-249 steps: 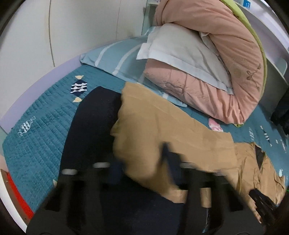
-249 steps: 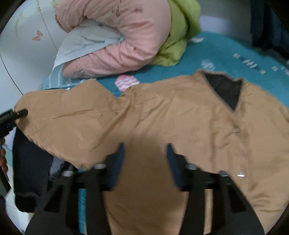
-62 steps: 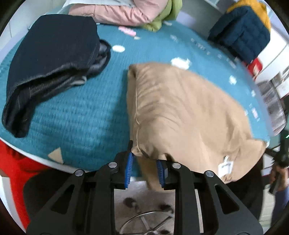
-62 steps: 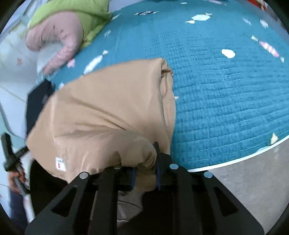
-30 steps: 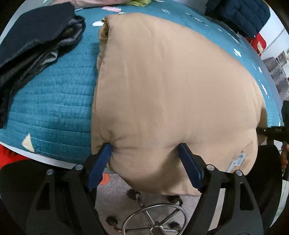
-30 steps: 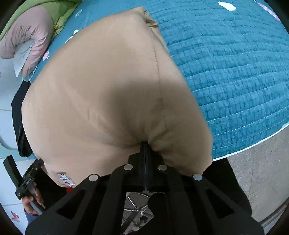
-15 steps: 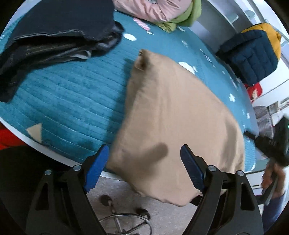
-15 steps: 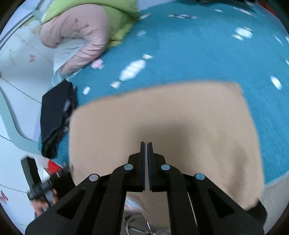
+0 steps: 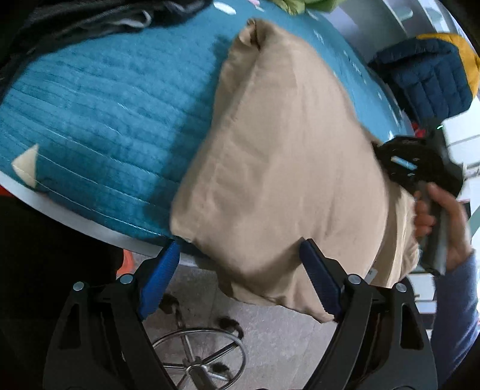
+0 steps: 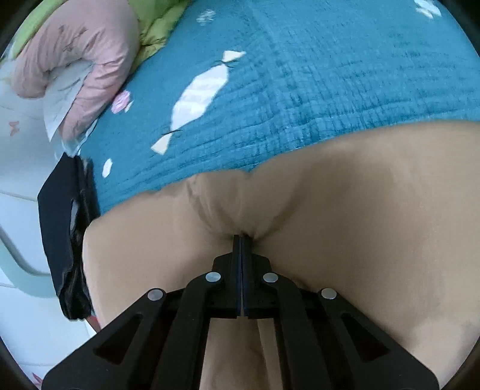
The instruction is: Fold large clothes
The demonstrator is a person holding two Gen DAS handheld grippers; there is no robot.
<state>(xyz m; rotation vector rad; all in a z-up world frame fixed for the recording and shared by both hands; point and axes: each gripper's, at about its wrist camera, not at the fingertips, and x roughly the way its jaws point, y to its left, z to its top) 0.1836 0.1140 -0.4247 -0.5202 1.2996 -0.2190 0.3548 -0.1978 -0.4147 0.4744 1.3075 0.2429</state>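
Observation:
A folded tan garment point(image 9: 285, 168) lies on the teal quilted bed point(image 9: 99, 120), with its near part hanging over the bed's front edge. My left gripper point(image 9: 240, 255) is open, its blue-padded fingers point(image 9: 162, 270) spread on either side of the garment's near corner without gripping it. My right gripper point(image 10: 242, 240) is shut on the tan garment point(image 10: 345, 210), pinching a puckered fold at its edge. The right gripper also shows in the left wrist view point(image 9: 417, 162), held by a hand at the garment's right side.
Folded dark clothes point(image 9: 90, 18) lie at the bed's left and also show in the right wrist view point(image 10: 63, 225). A pink and green duvet point(image 10: 78, 57) is piled at the head. A navy and yellow jacket point(image 9: 429, 72) lies far right. A chair base point(image 9: 198, 354) stands on the floor below.
My left gripper let go of the garment's corner and opened wide about a second ago. My right gripper stays shut on the cloth and has come closer to the bed.

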